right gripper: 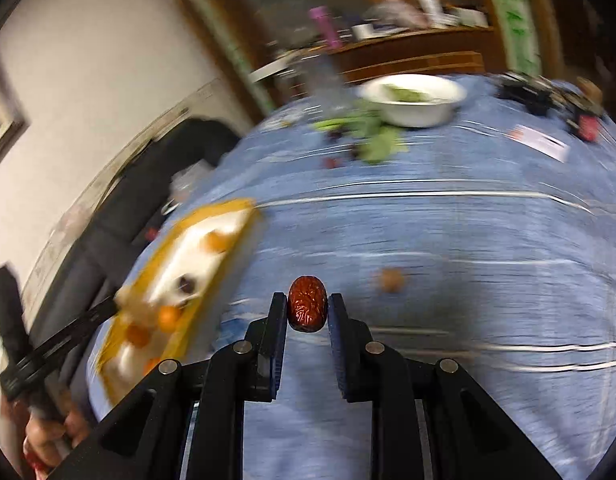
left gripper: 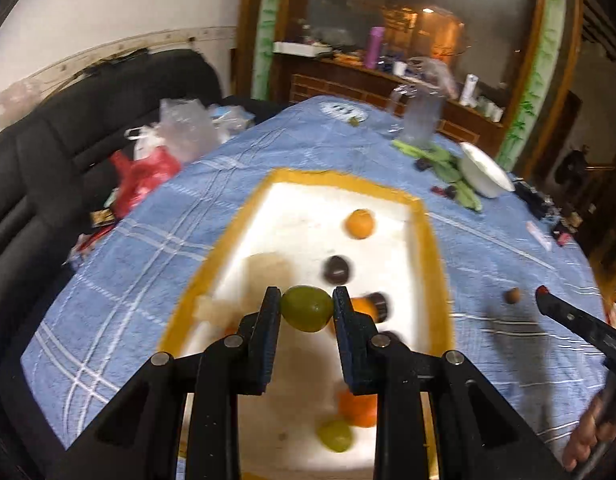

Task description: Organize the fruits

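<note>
My left gripper (left gripper: 307, 306) is shut on a green grape (left gripper: 307, 309) and holds it above the white tray with a yellow rim (left gripper: 430, 240). In the tray lie an orange (left gripper: 359, 224), a dark round fruit (left gripper: 338, 270), another green grape (left gripper: 335, 435) and more orange fruit (left gripper: 358, 408). My right gripper (right gripper: 307, 308) is shut on a wrinkled red date (right gripper: 307, 303) above the blue cloth, to the right of the tray (right gripper: 176, 340). A small brown fruit (right gripper: 391, 280) lies on the cloth beyond it; it also shows in the left wrist view (left gripper: 512, 295).
A white bowl (right gripper: 414, 98) and green leaves (right gripper: 378, 142) with small dark fruits lie at the far side of the blue checked tablecloth (left gripper: 148, 248). A clear jug (left gripper: 420, 114) stands behind. Plastic bags (left gripper: 164, 148) lie on a black sofa at left. Clutter sits at the table's right edge.
</note>
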Demonstrator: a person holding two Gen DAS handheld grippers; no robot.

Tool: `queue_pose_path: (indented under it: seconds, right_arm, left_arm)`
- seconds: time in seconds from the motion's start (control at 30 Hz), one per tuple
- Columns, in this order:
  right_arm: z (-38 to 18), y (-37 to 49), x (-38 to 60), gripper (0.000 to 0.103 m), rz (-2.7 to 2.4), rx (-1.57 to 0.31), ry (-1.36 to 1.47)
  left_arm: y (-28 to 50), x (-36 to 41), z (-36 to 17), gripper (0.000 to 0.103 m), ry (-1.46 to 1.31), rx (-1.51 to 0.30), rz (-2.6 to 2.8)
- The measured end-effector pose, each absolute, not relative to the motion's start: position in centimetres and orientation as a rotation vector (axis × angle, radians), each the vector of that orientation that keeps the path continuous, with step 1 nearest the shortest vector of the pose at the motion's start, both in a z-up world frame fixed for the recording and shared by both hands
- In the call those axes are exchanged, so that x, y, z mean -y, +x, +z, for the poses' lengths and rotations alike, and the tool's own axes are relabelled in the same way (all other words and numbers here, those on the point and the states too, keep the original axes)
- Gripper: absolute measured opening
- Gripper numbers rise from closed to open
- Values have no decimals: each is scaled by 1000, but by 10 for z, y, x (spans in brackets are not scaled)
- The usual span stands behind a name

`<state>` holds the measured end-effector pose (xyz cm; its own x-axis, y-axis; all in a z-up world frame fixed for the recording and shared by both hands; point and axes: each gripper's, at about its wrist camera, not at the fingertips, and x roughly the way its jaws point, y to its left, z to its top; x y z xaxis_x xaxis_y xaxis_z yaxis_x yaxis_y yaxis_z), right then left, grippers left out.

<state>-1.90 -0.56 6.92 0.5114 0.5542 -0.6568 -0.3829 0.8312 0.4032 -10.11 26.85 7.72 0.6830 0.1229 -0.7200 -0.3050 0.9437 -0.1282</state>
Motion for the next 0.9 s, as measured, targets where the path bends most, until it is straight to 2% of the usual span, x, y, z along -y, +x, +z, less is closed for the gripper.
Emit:
queue_pose_path:
  seconds: [0.17,0.33,0.37,0.4,0.47,0.5,0.6,0.63,0.83,0.9]
  right_arm:
    - [78,-46,-83,23,694,-863,53]
    - [62,-60,-138,23,743,-898,-39]
    - [59,-62,-148,23,748,-902,-57]
    - [57,-63,-153,23,749,-903,-66]
    - [52,-65,-164,25,767,-913,-79]
    - [52,-66,-165,29,787,-918,-74]
    - [55,-69,-165,48,795,-892,-74]
    - [58,-70,-163,51,794,-885,-67]
    - [71,-67,-132,51,710,-860,6]
    - [73,-67,-115,53,669,-858,45]
  left_arm:
    - [-105,-278,59,26,-266,-837,266]
    - [-112,-284,52,26,-287,-849,272]
    - [-113,-287,53,32,-299,-846,265]
    - [-114,-289,54,46,-312,-842,261]
    - [-120,-293,60,62,-347,-817,248]
    - [-123,-295,64,65,-355,-802,247]
    - [-127,-299,73,71,-369,-778,249]
    - [-127,-300,75,72,-375,-774,250]
    - [-129,-284,85,74,-317,-758,246]
    - [-129,-272,90,77,-274,-746,236]
